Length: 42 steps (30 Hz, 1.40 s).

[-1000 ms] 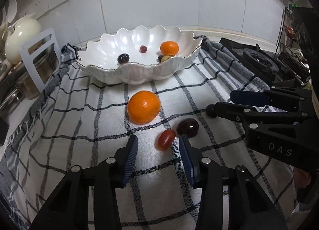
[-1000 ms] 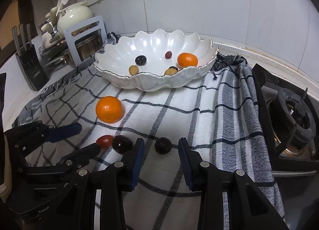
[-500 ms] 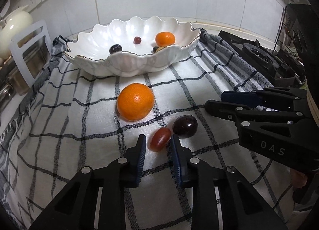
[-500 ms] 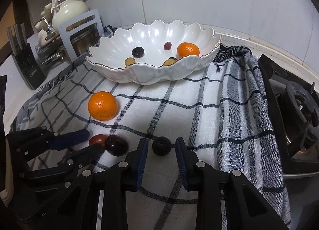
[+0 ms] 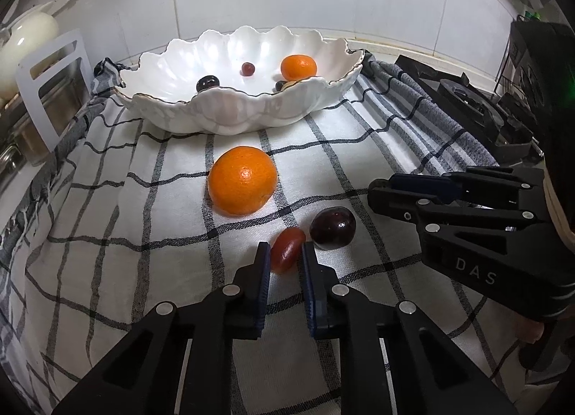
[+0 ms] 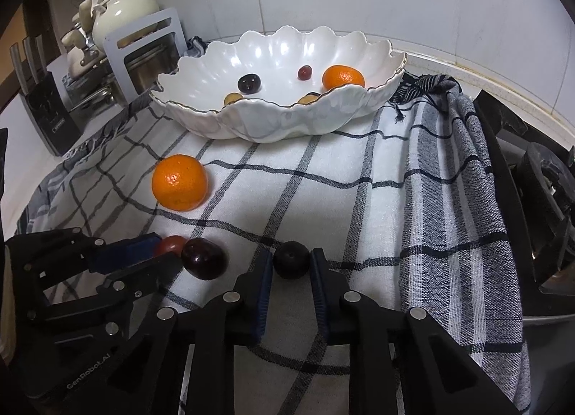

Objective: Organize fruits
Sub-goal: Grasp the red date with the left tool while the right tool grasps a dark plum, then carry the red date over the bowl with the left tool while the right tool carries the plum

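Observation:
A small red oval fruit (image 5: 287, 247) lies on the checked cloth (image 5: 161, 235), and my left gripper (image 5: 285, 252) is closing on it, pads touching both its sides. My right gripper (image 6: 291, 259) is likewise closing on a dark round fruit (image 6: 291, 267), which sits pinched between its pads. A larger dark plum (image 5: 332, 228) rests just right of the red fruit, untouched. An orange (image 5: 242, 185) sits loose in front of the white scalloped bowl (image 5: 230, 116). The bowl holds a smaller orange (image 5: 298, 68) and several small fruits.
A gas hob (image 6: 539, 199) borders the cloth on the right. To the left stand a dish rack (image 6: 143, 55) with a cream teapot (image 6: 122, 16) and a knife block (image 6: 46, 109). A tiled wall runs behind the bowl.
Both grippers' jaws have narrowed from wide apart to touching their fruits. Both views have drawn slightly nearer the cloth. The fruits have not shifted.

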Each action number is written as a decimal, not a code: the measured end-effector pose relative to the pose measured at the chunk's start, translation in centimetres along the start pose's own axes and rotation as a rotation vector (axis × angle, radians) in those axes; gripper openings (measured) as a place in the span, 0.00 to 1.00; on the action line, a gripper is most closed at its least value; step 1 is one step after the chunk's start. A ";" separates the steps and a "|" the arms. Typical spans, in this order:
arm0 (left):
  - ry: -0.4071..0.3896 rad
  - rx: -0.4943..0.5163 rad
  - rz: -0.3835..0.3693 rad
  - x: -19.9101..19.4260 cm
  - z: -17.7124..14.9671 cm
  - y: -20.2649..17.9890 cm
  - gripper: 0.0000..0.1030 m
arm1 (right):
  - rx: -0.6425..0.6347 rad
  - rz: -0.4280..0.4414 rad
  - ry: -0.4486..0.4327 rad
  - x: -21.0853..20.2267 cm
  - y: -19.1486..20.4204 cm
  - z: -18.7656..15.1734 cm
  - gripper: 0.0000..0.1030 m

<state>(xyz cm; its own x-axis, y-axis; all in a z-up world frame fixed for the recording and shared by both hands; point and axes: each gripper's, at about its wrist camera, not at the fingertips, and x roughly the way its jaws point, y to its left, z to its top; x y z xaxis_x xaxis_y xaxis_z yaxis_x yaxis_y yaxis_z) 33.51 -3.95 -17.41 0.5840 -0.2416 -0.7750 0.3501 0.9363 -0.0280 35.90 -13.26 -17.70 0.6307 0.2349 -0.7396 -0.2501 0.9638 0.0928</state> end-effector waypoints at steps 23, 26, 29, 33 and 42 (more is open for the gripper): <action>-0.129 -0.084 0.021 -5.6 0.5 0.1 0.15 | -0.021 0.020 -0.136 -5.7 1.2 0.4 0.22; -0.157 -0.089 0.026 -6.6 0.9 0.1 0.15 | -0.027 0.024 -0.166 -6.9 1.5 0.7 0.22; -0.185 -0.092 0.030 -7.6 1.4 0.1 0.15 | -0.034 0.025 -0.193 -7.9 1.7 1.0 0.22; -0.215 -0.090 0.040 -8.7 2.0 -0.1 0.15 | -0.041 0.021 -0.231 -9.2 1.8 1.4 0.22; -0.284 -0.087 0.055 -10.7 3.7 -0.1 0.15 | -0.049 0.010 -0.318 -11.4 1.9 3.1 0.22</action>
<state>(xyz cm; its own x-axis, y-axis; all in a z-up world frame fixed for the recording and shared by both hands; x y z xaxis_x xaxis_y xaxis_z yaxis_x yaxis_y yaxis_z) 29.95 -2.36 -6.83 0.7860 -0.2397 -0.5699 0.2554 0.9654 -0.0538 30.50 -13.66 -7.05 0.8239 0.2797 -0.4929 -0.2880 0.9557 0.0609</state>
